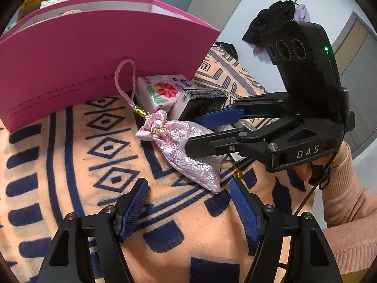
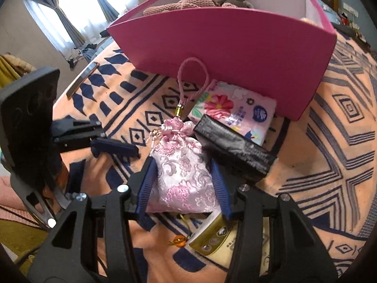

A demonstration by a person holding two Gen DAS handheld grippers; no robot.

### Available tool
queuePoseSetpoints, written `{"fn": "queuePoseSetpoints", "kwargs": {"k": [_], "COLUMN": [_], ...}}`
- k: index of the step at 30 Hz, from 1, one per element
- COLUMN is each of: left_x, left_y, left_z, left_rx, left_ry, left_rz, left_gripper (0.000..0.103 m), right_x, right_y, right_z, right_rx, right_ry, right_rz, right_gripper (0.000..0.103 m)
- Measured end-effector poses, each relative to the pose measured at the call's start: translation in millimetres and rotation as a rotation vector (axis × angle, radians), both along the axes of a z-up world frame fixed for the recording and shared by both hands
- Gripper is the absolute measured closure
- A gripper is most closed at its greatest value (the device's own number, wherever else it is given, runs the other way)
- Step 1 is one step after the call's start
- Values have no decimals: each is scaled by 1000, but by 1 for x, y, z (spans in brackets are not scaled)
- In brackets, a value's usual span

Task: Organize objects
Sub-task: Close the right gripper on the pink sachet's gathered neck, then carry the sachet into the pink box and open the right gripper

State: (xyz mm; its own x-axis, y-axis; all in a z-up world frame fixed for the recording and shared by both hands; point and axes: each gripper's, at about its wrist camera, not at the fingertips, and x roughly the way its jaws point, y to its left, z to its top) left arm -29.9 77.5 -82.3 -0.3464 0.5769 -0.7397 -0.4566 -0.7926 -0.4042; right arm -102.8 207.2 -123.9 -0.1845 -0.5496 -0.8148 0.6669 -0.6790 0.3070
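Straddling the pink brocade pouch (image 2: 181,174), the right claw (image 2: 183,186) has a blue pad on each side of the fabric – the pads sit against or just beside its edges, and whether they actually press in cannot be told. The pouch lies on an orange blanket (image 1: 70,165) with dark blue patterns, its braided pink loop (image 2: 193,80) reaching up against the wall of a magenta box (image 2: 235,47). Just beside the pouch sits a black carton (image 2: 235,151), with a floral tissue pack (image 2: 235,110) behind it at the foot of the box. A gold-coloured packet (image 2: 212,238) and an amber bead (image 2: 180,239) show under the right claw. The left claw (image 1: 188,202) hangs over bare blanket near the pouch's lower end, jaws spread with nothing between them – a pink sleeve (image 1: 348,200) shows behind the right claw's handle.
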Motion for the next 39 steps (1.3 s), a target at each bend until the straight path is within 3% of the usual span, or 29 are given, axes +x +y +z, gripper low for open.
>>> {"fn": "queuePoseSetpoints", "kwargs": {"k": [3,8,16,19,26,32,39], "left_x": [0,1,5,8,8,-4,-5], "left_y": [-2,-5,-14,-16,-16,-35,-37], "left_z": [0,0,2,6,19,6,4], "left_rx": [12,30,30,26,6,-18,-14], "left_ry": [-6,-14,-13,5,76,21,-5], "left_rz": [3,16,47,51,36,63,67], "left_gripper": [30,35,65,68,70,70,66], "right_x": [1,8,10,11,18,10,0], "right_y": [-1,-3,-13,-15,-20,-29,-35], "right_z": [-1,2,2,2,14,1,-11], "right_rx": [-25,-89,-178,-194,-216,-138,-161], "right_ry": [-6,-19,-42,-40,-2,-23,-80], "right_rz": [-3,5,-7,-10,12,13,28], "right_gripper": [53,68,70,73,75,71,64]}}
